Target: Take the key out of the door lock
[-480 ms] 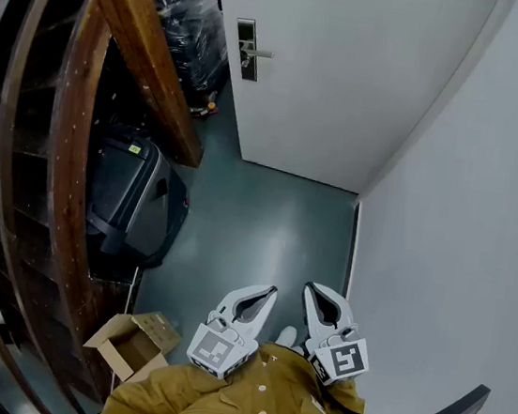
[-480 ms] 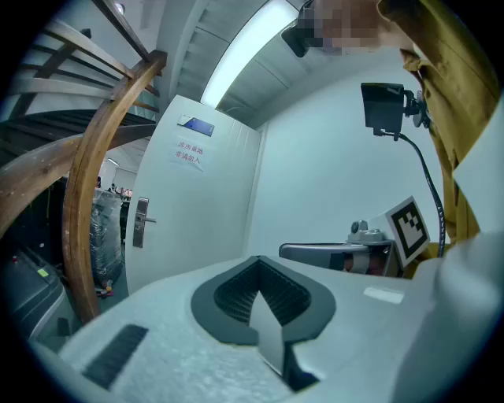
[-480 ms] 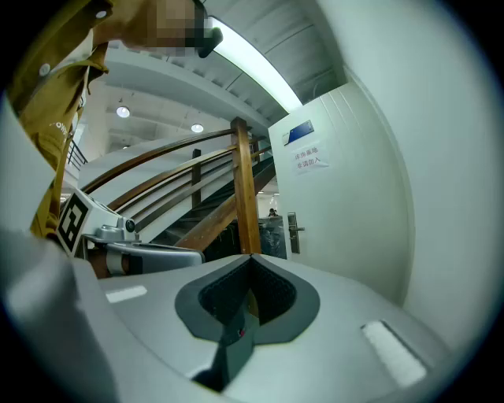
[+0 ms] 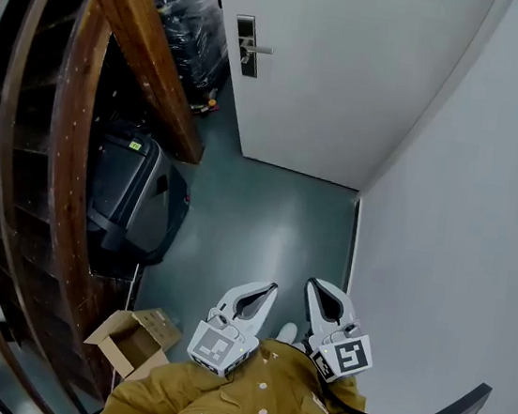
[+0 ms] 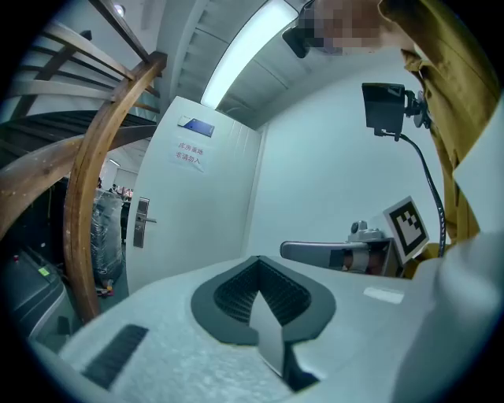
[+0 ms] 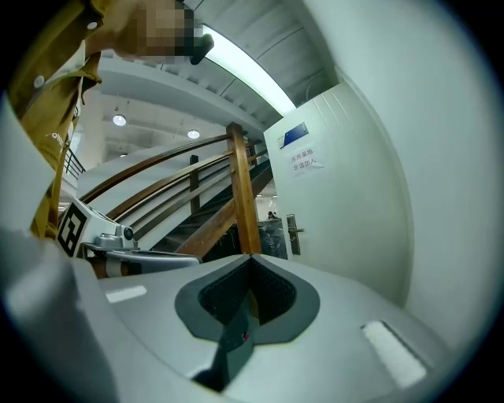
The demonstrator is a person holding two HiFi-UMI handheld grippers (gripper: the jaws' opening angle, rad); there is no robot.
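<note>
stairs: curved brown wooden stair rail (image 4: 147, 54) fills the left side, ending just beside the door edge.
lock: tall dark metal lock plate (image 4: 245, 46) with a silver lever, upright on the plain white door (image 4: 352, 72). The key is too small to spot from here; my guess is it's below the lever.
left gripper: white left gripper (image 4: 267, 292), fingers pinched shut, nothing in them.
right gripper: white right gripper (image 4: 312, 289), same deal, closed and empty.
the gap: lock plate sits well ahead and off to the left of both; I'd say the left gripper is slightly nearer.
</note>
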